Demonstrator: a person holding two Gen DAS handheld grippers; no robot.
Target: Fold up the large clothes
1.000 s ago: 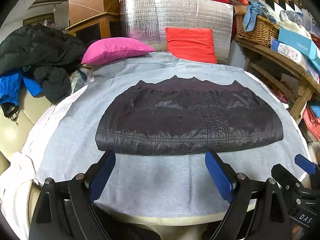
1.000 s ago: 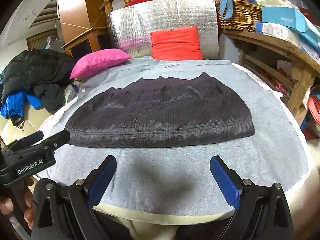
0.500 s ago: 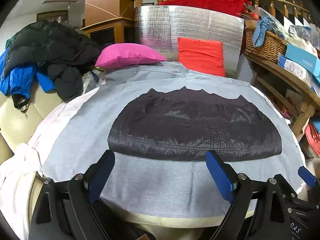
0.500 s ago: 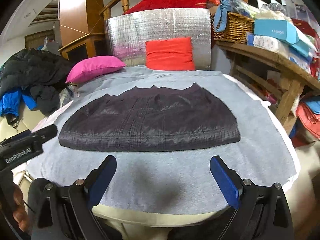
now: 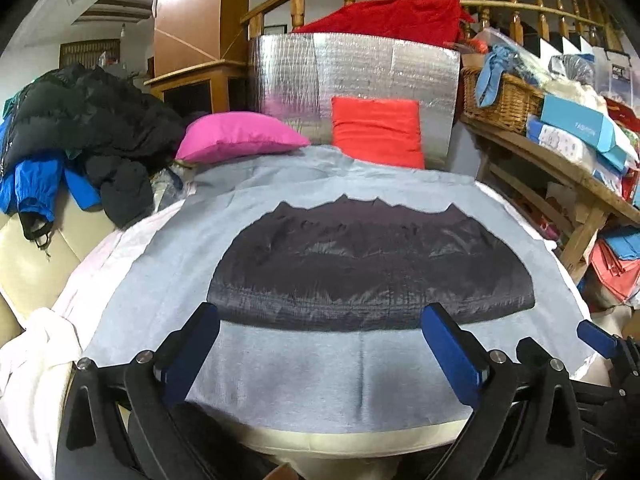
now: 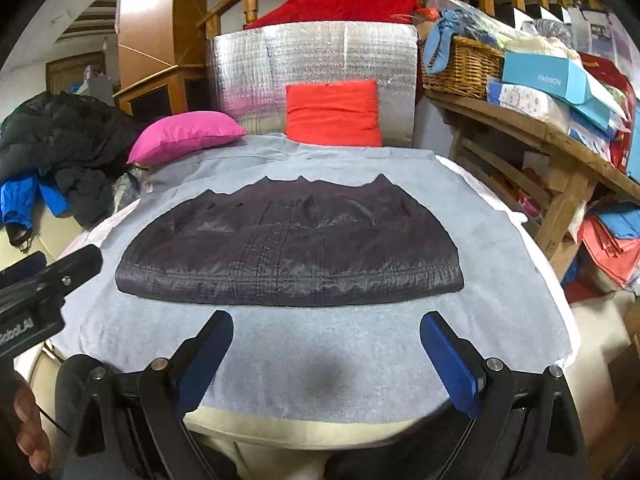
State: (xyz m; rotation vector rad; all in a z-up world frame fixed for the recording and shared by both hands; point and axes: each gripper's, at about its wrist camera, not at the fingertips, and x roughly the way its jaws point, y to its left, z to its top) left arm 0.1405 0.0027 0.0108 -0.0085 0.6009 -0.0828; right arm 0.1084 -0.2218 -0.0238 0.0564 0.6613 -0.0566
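A dark quilted jacket (image 5: 372, 264) lies folded into a flat wide bundle in the middle of a grey cloth (image 5: 320, 372) spread over the bed. In the right wrist view the same jacket (image 6: 292, 248) rests with its straight edge nearest me. My left gripper (image 5: 320, 314) hovers above the near part of the cloth, short of the jacket's front edge. Its jaws are opening and nothing is between them. My right gripper (image 6: 326, 320) stands open beside it, also over the grey cloth (image 6: 320, 360), holding nothing.
A pink pillow (image 5: 240, 136) and a red pillow (image 5: 378, 136) lean at the bed's far end against a silver foil board (image 5: 352, 72). Dark and blue jackets (image 5: 80, 140) are piled at the left. A cluttered wooden shelf (image 5: 560, 160) stands at the right. A hand (image 6: 24, 432) shows at lower left.
Both grippers have drawn back and upward from the jacket, which now looks smaller and farther off. The jacket itself has not moved.
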